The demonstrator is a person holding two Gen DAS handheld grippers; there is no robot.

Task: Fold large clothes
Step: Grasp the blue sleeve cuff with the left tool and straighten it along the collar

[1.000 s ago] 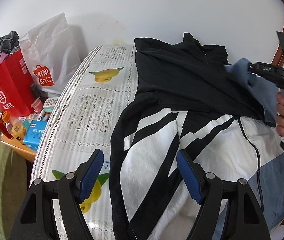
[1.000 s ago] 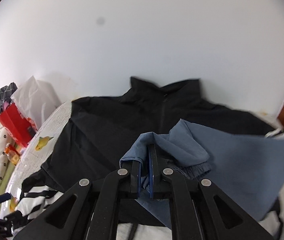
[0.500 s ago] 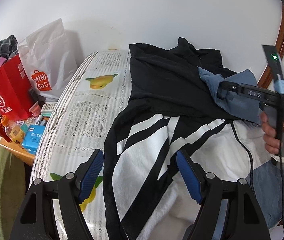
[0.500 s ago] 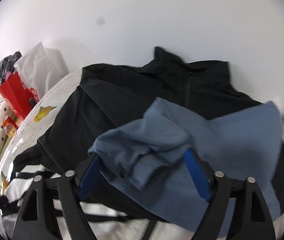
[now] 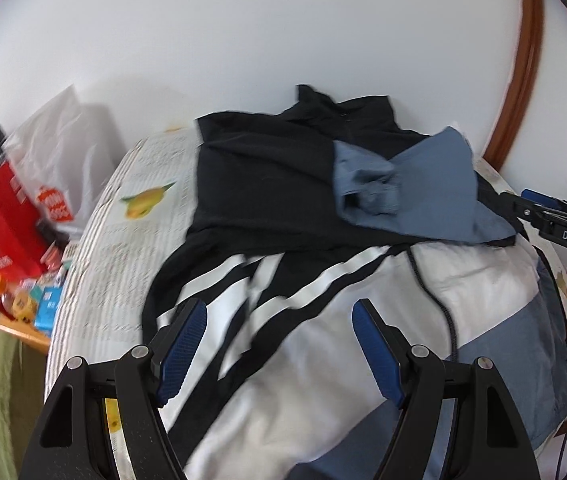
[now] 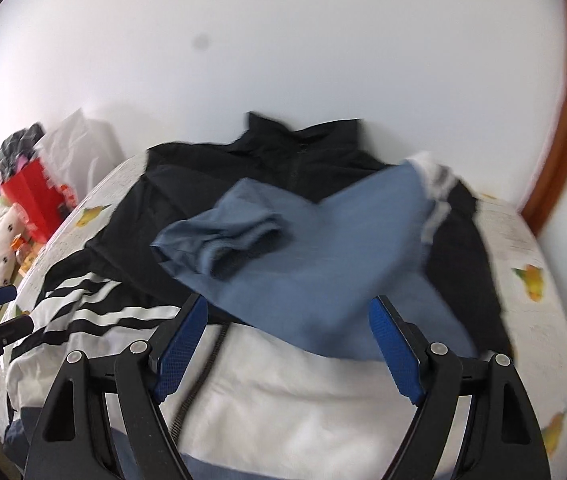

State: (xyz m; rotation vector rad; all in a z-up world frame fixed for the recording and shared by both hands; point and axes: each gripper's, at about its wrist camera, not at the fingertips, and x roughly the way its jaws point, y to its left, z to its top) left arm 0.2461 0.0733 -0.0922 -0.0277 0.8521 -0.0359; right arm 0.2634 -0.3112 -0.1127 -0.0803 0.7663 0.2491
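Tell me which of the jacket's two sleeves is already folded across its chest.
The blue sleeve, lying across the black chest. The striped sleeve lies unfolded at the jacket's other side.

Readable text: one short marking on a hand-held tool.

In the left wrist view, white capital letters "DAS" stand on the black body of the right claw (image 5: 545, 210) at the right edge. A white bag (image 5: 57, 168) at the left carries an orange logo with white lettering, too blurred to read. The red bag (image 5: 1, 220) beside it shows a white round emblem and white characters, also unreadable. The right wrist view shows no legible text.
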